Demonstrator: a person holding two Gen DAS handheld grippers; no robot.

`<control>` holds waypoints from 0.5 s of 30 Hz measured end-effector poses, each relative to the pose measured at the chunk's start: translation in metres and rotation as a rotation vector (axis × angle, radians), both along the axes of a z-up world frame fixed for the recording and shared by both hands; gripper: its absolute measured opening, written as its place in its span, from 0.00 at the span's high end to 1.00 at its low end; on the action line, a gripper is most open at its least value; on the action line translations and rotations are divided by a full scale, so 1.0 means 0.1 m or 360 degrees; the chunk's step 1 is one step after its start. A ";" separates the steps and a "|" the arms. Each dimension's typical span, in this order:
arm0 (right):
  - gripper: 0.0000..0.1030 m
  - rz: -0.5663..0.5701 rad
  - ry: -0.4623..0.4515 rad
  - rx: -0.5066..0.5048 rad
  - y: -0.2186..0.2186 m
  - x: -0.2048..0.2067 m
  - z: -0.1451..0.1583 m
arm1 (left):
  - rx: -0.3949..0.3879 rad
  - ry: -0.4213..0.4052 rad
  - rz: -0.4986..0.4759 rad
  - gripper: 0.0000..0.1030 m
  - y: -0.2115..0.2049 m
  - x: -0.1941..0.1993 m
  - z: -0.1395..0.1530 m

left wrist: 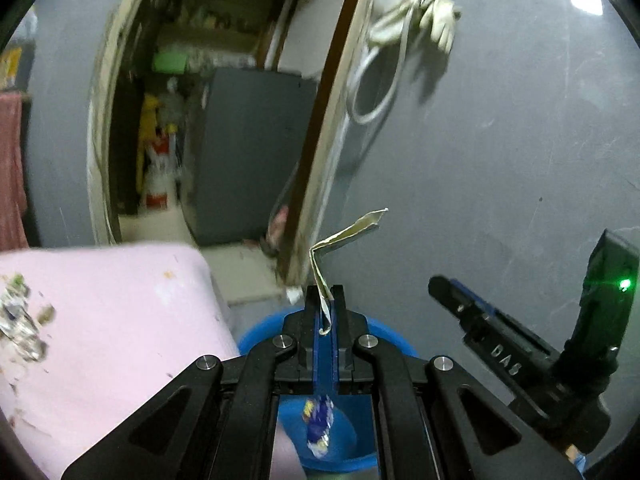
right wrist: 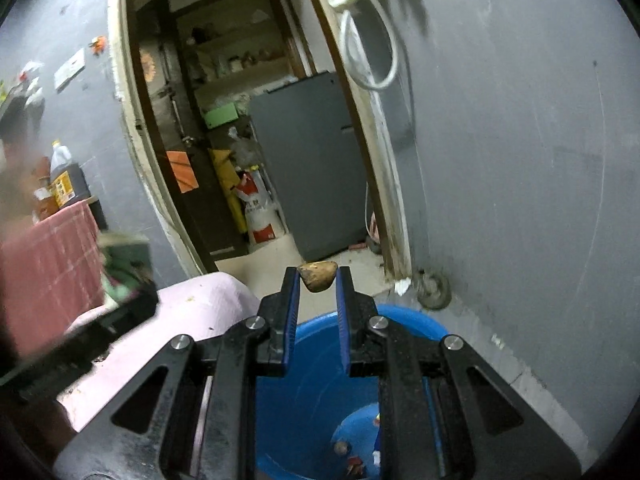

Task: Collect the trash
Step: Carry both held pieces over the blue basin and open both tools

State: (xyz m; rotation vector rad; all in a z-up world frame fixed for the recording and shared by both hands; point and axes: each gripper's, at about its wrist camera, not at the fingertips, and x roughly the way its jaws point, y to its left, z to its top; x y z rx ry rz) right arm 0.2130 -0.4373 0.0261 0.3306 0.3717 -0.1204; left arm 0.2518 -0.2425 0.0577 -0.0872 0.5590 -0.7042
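In the left wrist view, a pink cloth [left wrist: 120, 320] covers the surface at far left, with small scraps [left wrist: 20, 320] scattered at its left edge. Behind it an open doorway [left wrist: 192, 100] shows a grey cabinet [left wrist: 256, 152] and a red-and-white sack [left wrist: 158, 176]. A white cable [left wrist: 384, 60] hangs on the grey wall [left wrist: 500, 140] right of the door frame.

The left gripper [left wrist: 326, 300] is clamped on a folded paper strip [left wrist: 344, 240], which sticks up and bends to the right above the fingertips. Directly below the gripper stands a blue bucket [left wrist: 256, 336], touching the cloth's edge; a blue-and-white wrapper [left wrist: 318, 424] lies inside. The right gripper [left wrist: 500, 344] shows at right, well apart from the strip.

In the right wrist view, a dark bottle [right wrist: 66, 182] stands on a red cloth [right wrist: 48, 264] at left, and the left gripper [right wrist: 100, 336] crosses the pink cloth [right wrist: 200, 308], blurred. The right gripper [right wrist: 318, 280] pinches a small brown scrap [right wrist: 317, 276] at its fingertips, over the bucket [right wrist: 412, 320]. Several small pieces of trash [right wrist: 352, 460] lie at the bucket's bottom.
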 end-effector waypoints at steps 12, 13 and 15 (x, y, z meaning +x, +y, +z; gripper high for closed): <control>0.80 -0.0002 0.0196 0.0156 -0.11 0.28 -0.25 | 0.0064 0.0510 -0.0044 0.97 -0.09 0.55 -0.45; 0.79 -0.0002 0.0201 0.0161 -0.12 0.27 -0.26 | 0.0082 0.0518 -0.0041 0.96 -0.10 0.56 -0.46; 0.78 -0.0008 0.0206 0.0174 -0.14 0.27 -0.27 | 0.0109 0.0532 -0.0032 0.93 -0.10 0.57 -0.49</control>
